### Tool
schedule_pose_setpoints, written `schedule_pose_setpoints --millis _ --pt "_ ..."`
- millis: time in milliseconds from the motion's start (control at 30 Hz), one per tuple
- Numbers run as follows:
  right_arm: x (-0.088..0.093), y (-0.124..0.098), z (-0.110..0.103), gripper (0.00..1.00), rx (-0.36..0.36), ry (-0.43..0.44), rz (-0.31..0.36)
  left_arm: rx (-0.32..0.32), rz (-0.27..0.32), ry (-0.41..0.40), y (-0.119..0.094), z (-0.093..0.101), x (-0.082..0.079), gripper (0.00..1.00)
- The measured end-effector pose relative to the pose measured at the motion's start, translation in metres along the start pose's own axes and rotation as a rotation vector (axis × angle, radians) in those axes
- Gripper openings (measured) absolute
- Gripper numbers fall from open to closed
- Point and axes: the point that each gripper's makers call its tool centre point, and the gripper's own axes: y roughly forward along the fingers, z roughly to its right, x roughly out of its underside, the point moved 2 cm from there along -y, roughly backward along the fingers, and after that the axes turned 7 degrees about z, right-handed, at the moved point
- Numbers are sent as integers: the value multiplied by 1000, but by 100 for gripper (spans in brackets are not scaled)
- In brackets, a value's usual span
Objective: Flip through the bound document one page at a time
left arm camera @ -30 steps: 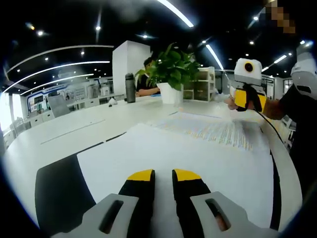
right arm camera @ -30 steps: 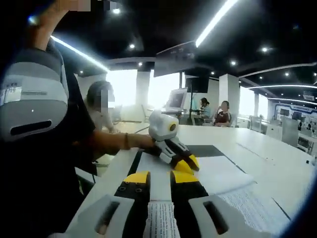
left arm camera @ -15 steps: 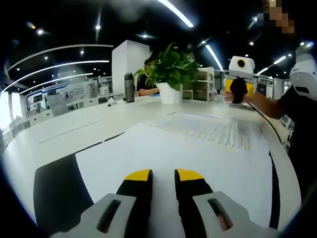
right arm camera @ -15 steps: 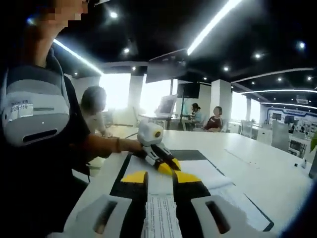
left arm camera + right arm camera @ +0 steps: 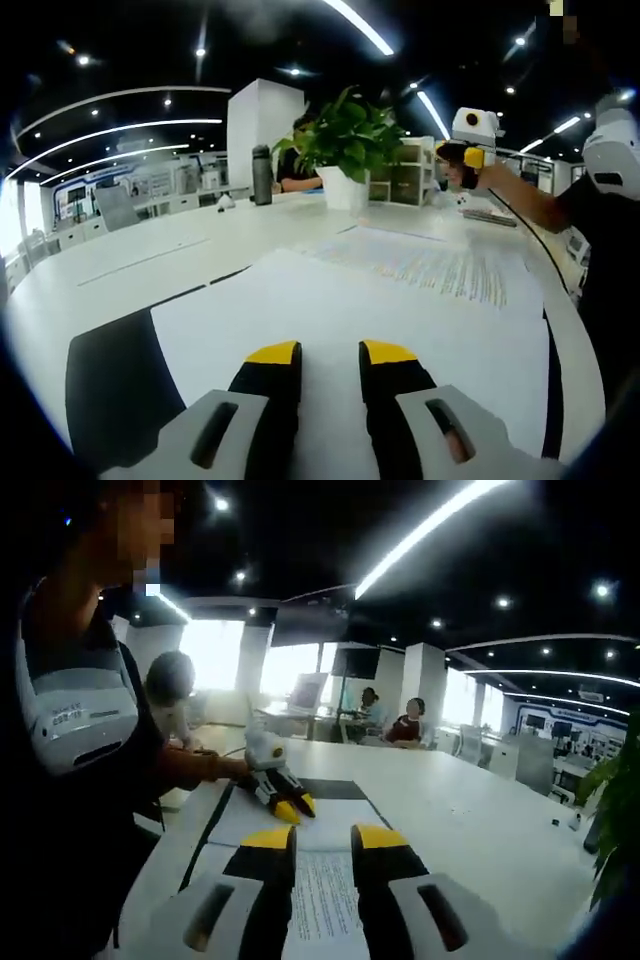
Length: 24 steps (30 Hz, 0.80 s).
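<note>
The bound document lies open on a black mat on the white table. Its near page is blank, its far page is printed. My left gripper sits low over the blank page, jaws a narrow gap apart with nothing between them. Beyond the printed page a hand holds my right gripper up in the air. In the right gripper view my right gripper hovers over the flat printed page, jaws slightly apart. The left gripper rests at the far blank page.
A potted plant and a dark bottle stand at the table's far side, with a seated person behind them. The operator's body is close on the left. Other people sit further off.
My right gripper has risen from the printed page's far edge into the air. Both pairs of jaws have widened a little. The document lies as before.
</note>
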Motion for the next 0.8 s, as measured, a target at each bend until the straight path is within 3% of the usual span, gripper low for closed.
schedule_pose_setpoints --millis 133,400,633,800 --pt "-4 -10 14 26 38 8 21 4 14 -5 -1 -1 -4 26" --pt "7 -11 14 27 36 6 25 1 77 -5 -1 -5 -25 28" --pt "11 -9 19 28 40 16 60 26 144 34 7 1 -60 30" --pt "15 -3 20 30 35 15 73 47 166 51 15 6 -73 33"
